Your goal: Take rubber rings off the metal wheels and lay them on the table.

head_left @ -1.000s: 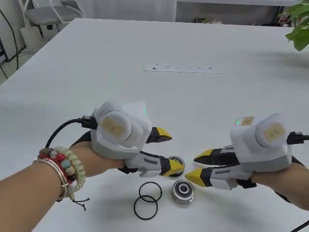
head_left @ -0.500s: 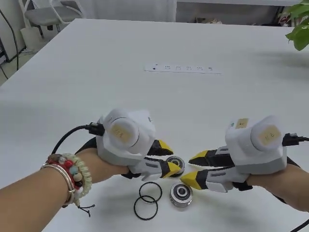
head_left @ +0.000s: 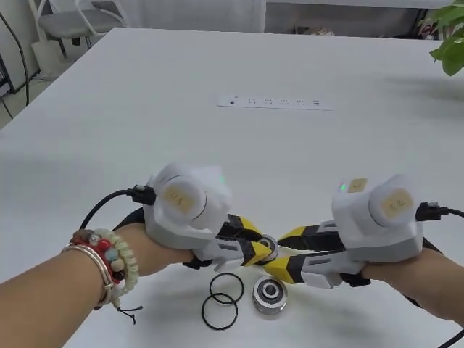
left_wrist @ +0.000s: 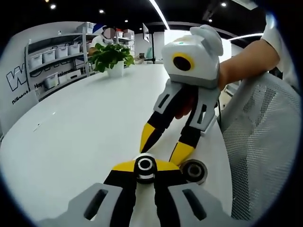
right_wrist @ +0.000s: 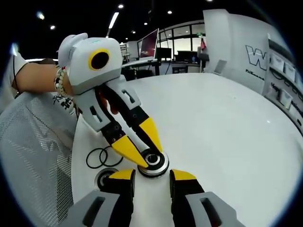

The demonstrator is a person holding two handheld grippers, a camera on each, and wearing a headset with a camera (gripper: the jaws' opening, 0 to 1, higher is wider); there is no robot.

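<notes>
My left gripper (head_left: 255, 246) is shut on a small metal wheel (head_left: 267, 246) and holds it just above the white table (head_left: 239, 159). In the left gripper view the wheel (left_wrist: 145, 163) sits gripped between the yellow tips. My right gripper (head_left: 283, 252) faces it from the right, open, with its yellow tips close on either side of the wheel (right_wrist: 154, 163). A second metal wheel (head_left: 270, 293) lies flat on the table below them. Two black rubber rings (head_left: 225, 288) (head_left: 219, 312) lie overlapping to its left.
A white power strip (head_left: 274, 102) lies far back on the table. A cable (head_left: 98, 204) runs from the left gripper over the table. A mesh chair back (left_wrist: 260, 142) stands close by. A potted plant (left_wrist: 110, 56) is at the far end.
The left jaws have closed on the wheel. The right gripper has moved left and come up to the wheel until its tips flank it. The rings and second wheel have stayed put.
</notes>
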